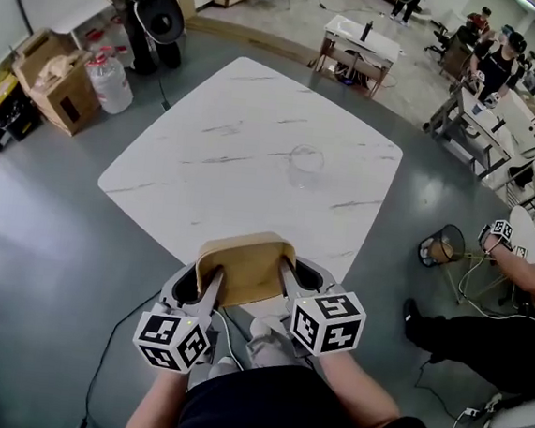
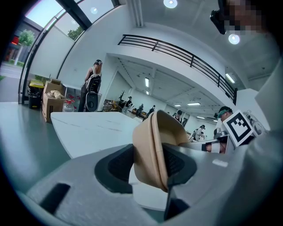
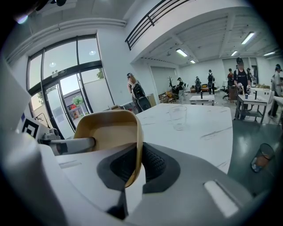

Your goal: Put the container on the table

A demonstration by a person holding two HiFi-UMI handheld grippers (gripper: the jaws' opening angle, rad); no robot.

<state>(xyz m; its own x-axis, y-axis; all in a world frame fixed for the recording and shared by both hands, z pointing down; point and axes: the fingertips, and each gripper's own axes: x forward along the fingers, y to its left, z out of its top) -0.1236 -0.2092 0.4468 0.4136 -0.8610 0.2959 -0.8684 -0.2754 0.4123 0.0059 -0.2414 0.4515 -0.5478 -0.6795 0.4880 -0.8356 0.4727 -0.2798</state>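
Observation:
A tan, shallow container (image 1: 246,267) hangs over the near edge of the white marble table (image 1: 256,141), held from both sides. My left gripper (image 1: 207,280) is shut on its left rim; in the left gripper view the rim (image 2: 152,145) stands pinched between the dark pads of that gripper (image 2: 153,167). On the right rim my right gripper (image 1: 288,278) is shut too. The right gripper view shows the container's open inside (image 3: 106,128) and its wall clamped in that gripper (image 3: 135,165).
A clear glass (image 1: 305,163) stands near the table's middle, also seen as the glass (image 3: 177,117) ahead. A cardboard box (image 1: 59,80) and water jug (image 1: 109,80) sit on the floor at left. A seated person (image 1: 501,325) and a wire bin (image 1: 443,246) are at right.

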